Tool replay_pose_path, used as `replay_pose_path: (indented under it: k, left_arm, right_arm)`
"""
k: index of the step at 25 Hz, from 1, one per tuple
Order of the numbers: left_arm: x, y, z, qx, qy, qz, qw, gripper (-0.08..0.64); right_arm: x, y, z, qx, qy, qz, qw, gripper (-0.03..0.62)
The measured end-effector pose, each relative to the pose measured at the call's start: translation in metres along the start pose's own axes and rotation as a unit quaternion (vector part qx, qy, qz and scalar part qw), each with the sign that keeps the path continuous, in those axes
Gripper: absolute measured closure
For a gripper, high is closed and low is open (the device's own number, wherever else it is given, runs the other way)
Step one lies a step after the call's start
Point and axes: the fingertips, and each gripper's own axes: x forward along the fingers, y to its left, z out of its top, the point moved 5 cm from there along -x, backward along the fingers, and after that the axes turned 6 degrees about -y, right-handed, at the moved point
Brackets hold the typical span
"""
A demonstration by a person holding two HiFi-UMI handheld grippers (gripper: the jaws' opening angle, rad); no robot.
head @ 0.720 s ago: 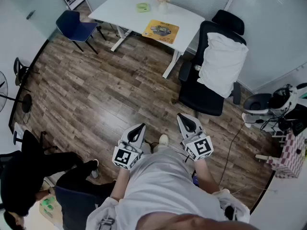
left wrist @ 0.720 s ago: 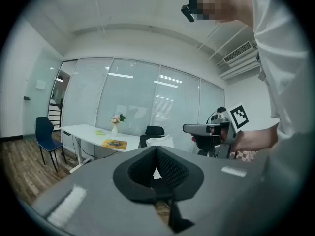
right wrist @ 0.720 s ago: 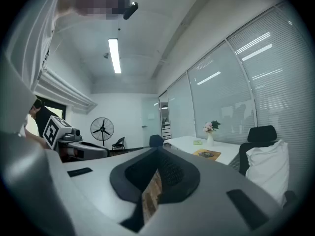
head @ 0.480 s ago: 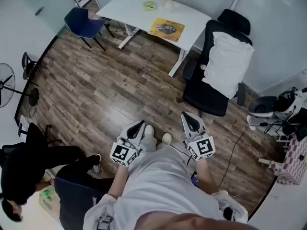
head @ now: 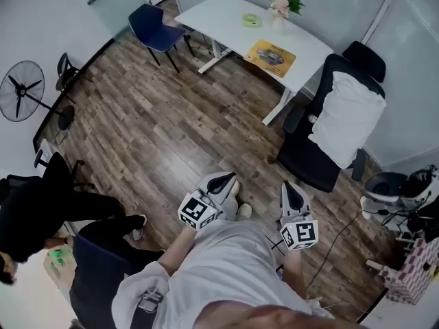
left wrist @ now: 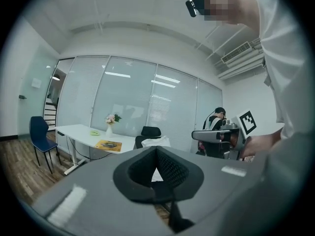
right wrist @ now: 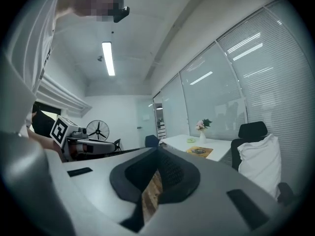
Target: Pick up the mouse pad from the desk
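Observation:
The mouse pad (head: 273,57) is a yellow-orange rectangle with a dark picture, lying flat on the near right part of a white desk (head: 219,20) across the room. It also shows small and far off as the mouse pad (left wrist: 109,144) in the left gripper view and the mouse pad (right wrist: 199,152) in the right gripper view. My left gripper (head: 223,181) and right gripper (head: 293,194) are held close to the body over the wooden floor, several steps short of the desk. Both point roughly level toward it. Each has its jaws together with nothing between them.
A green tape roll (head: 252,20) and a flower vase (head: 280,9) stand on the desk. A black office chair with a white pillow (head: 339,125) is at the desk's right, a blue chair (head: 154,27) at its left. A fan (head: 24,88) and a seated person (head: 34,211) are at the left.
The head view has swung, so the desk and chairs sit further right in the picture and the fan shows fully. Both grippers stay shut and empty near the body.

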Motion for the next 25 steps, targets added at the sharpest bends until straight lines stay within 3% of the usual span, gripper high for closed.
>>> replay_pose_path:
  k: [9,18,25]
  left_arm:
    - [0.054,0.052,0.011,-0.011,-0.022,-0.025,0.9994,0.569]
    - [0.067,0.164,0.03,-0.035,-0.059,-0.008,0.9976,0.569]
    - [0.065,0.223,0.035,-0.057,-0.075,-0.001,0.9956,0.568]
  right_arm:
    - [0.045,-0.044,-0.012,0.005,0.044,-0.036,0.998,0.591]
    - [0.173,-0.038,0.007,-0.004,0.068,0.001,0.998,0.591]
    - [0.206,-0.033,0.007,-0.014,0.095,-0.008,0.995,0.591]
